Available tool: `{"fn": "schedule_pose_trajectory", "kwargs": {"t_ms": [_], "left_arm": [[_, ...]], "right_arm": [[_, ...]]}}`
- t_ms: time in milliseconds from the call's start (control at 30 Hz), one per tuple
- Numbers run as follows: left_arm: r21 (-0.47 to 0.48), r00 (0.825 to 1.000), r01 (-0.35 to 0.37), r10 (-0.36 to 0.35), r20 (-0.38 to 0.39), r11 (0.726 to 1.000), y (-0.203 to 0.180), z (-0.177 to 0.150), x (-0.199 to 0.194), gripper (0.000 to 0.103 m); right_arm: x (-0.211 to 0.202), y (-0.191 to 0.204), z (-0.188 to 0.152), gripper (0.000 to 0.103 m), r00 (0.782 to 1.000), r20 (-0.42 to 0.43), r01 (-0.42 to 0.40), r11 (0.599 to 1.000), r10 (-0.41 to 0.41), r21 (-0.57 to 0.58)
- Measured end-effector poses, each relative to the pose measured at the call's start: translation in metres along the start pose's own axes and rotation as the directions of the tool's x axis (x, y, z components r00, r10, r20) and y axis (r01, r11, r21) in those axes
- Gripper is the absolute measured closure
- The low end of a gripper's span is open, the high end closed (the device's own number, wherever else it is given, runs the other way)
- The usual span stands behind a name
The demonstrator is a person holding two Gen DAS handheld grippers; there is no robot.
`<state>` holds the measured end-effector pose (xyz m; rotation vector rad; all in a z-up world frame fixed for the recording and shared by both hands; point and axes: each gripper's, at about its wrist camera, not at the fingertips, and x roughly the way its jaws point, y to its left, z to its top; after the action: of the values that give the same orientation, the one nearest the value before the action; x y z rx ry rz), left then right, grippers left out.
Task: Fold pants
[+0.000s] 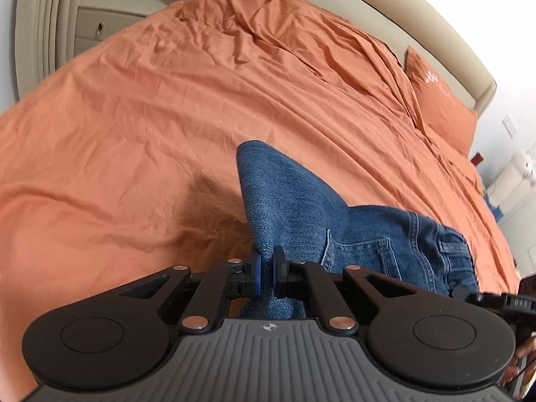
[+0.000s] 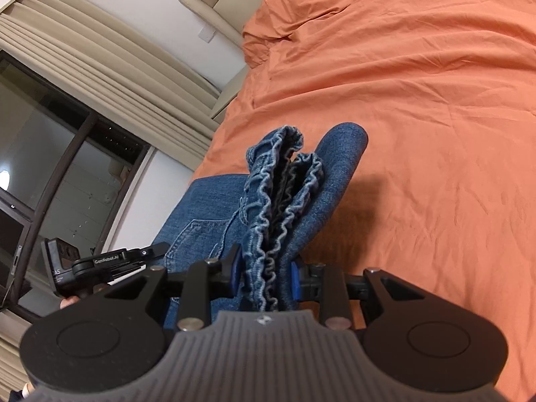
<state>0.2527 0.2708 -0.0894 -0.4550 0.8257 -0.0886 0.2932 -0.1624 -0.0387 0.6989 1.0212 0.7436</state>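
Note:
Blue denim pants (image 1: 301,207) are held up above an orange bed sheet (image 1: 134,117). My left gripper (image 1: 267,274) is shut on a fold of the denim; the cloth rises between its blue pads and a back pocket shows to the right. My right gripper (image 2: 264,274) is shut on the pants' gathered elastic waistband (image 2: 281,194), with a folded denim layer beside it. The left gripper also shows in the right wrist view (image 2: 100,261), at the left, beside the pants (image 2: 201,221). The right gripper's tip shows at the right edge of the left wrist view.
The orange sheet (image 2: 418,100) covers a wide bed. An orange pillow (image 1: 442,100) lies at the beige headboard (image 1: 418,33). A beige nightstand (image 1: 110,16) and curtains (image 2: 110,63) stand beyond the bed. A dark window (image 2: 50,167) is on the left.

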Motion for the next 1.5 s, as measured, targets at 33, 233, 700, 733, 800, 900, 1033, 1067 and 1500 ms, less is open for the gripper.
{"fn": "schedule_pose_trajectory", "kwargs": {"t_ms": [33, 233, 700, 733, 800, 900, 1033, 1067, 1500], "left_arm": [[-0.018, 1.0, 0.004, -0.004, 0.0, 1.0, 0.006, -0.002, 0.007, 0.097], [-0.071, 0.999, -0.033, 0.03, -0.036, 0.997, 0.035, -0.017, 0.04, 0.097], [0.106, 0.961, -0.261, 0.268, -0.066, 0.96, 0.021, -0.019, 0.005, 0.097], [0.117, 0.962, -0.261, 0.269, -0.053, 0.958, 0.018, -0.021, -0.003, 0.097], [0.119, 0.969, -0.243, 0.247, -0.025, 0.963, 0.011, -0.026, -0.02, 0.097], [0.163, 0.975, -0.22, 0.221, 0.014, 0.962, -0.01, -0.042, -0.039, 0.097], [0.222, 0.974, -0.226, 0.227, 0.018, 0.949, -0.033, -0.069, -0.043, 0.097], [0.233, 0.971, -0.233, 0.238, 0.006, 0.944, -0.034, -0.075, -0.041, 0.097], [0.254, 0.942, -0.314, 0.334, -0.036, 0.915, -0.032, -0.098, -0.02, 0.096]], "right_arm": [[0.004, -0.005, 0.0, 0.079, 1.0, 0.002, 0.0, 1.0, 0.0, 0.003], [0.027, -0.046, -0.01, 0.078, 0.998, -0.045, 0.047, 0.998, -0.045, 0.05], [0.026, -0.045, -0.015, 0.06, 0.973, -0.052, 0.222, 0.974, -0.225, -0.045], [0.02, -0.037, -0.017, 0.058, 0.957, -0.034, 0.282, 0.953, -0.287, -0.107], [0.007, -0.019, -0.022, 0.059, 0.941, 0.013, 0.332, 0.92, -0.337, -0.209], [-0.011, 0.009, -0.032, 0.06, 0.938, 0.089, 0.346, 0.886, -0.336, -0.309], [-0.012, 0.049, -0.059, 0.066, 0.938, 0.148, 0.345, 0.809, -0.313, -0.477], [-0.009, 0.055, -0.067, 0.068, 0.932, 0.154, 0.359, 0.782, -0.327, -0.509], [0.031, 0.042, -0.089, 0.07, 0.888, 0.118, 0.438, 0.74, -0.445, -0.51]]}}
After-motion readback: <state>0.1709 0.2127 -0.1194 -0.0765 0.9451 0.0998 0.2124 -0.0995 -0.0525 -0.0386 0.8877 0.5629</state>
